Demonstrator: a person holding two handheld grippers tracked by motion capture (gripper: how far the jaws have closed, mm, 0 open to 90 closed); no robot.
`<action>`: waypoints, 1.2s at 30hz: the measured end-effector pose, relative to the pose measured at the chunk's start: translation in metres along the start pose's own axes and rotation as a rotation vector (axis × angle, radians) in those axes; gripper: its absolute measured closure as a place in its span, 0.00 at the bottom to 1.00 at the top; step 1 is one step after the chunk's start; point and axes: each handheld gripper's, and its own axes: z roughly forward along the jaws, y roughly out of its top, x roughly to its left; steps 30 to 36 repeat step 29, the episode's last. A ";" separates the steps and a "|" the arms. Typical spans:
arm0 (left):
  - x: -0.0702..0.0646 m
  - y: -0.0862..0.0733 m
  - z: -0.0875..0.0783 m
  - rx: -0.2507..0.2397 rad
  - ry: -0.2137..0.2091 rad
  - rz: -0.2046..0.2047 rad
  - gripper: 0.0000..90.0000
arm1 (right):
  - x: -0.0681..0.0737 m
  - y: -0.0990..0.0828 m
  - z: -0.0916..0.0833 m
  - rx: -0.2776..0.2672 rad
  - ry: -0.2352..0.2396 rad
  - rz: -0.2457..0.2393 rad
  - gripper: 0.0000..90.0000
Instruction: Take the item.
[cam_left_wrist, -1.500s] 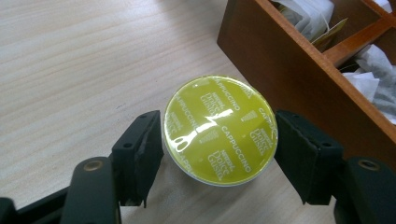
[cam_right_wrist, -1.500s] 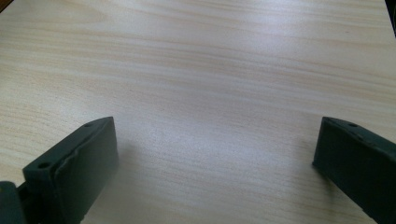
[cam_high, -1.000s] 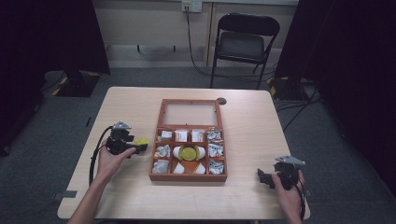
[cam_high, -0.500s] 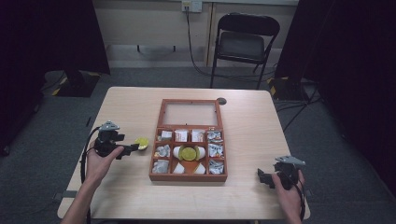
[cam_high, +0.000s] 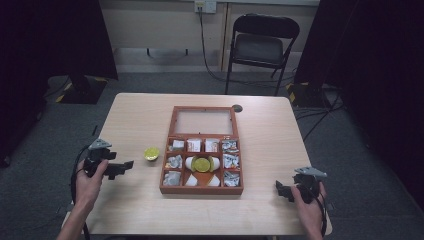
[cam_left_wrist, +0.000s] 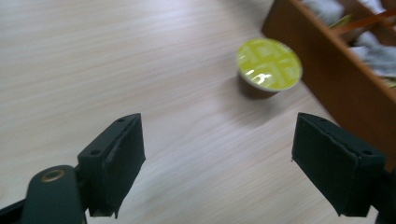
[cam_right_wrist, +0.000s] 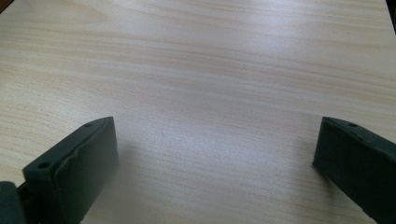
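- Pale wooden table (cam_high: 150, 115) in a dark-curtained room, folding chair (cam_high: 265, 45) behind it, open wooden box (cam_high: 202, 190) of sachets at its middle.
- Stands upright on the bare tabletop: coffee capsule (cam_high: 152, 153), lime-green foil lid up, just beside the box's left wall and apart from it.
- Sits ahead of the left gripper (cam_high: 125, 164), near its jaw tips and slightly toward the far edge of the table in the high view; appears beyond the jaws and off to their right in the left gripper view (cam_left_wrist: 268, 65).
- Has no long axis to speak of, being round; offers the same grip from any side, with the box wall close on one flank.
- Lies far nearer the left hand than the right, which is well apart on the other side of the box.
- Left gripper held low and roughly level, pointing toward the box, forearm coming in from the near left corner; jaws spread, just been opening, nothing between them.
- Right gripper (cam_high: 281, 189) resting at the near right edge of the table, aimed leftward, jaws wide apart (cam_right_wrist: 215, 163) over bare wood, holding nothing.
- Probably calls for a short push forward and a slight swing right to bracket the capsule.
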 end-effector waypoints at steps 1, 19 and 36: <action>0.001 -0.002 0.000 -0.002 0.013 -0.010 0.19 | 0.000 0.000 0.000 0.001 0.000 0.000 0.00; 0.023 -0.047 0.010 0.080 0.180 -0.036 0.19 | 0.000 0.000 0.000 0.000 0.000 0.000 0.00; 0.022 -0.054 0.019 -0.030 0.195 -0.038 0.10 | 0.000 0.000 0.000 0.001 0.001 0.000 0.00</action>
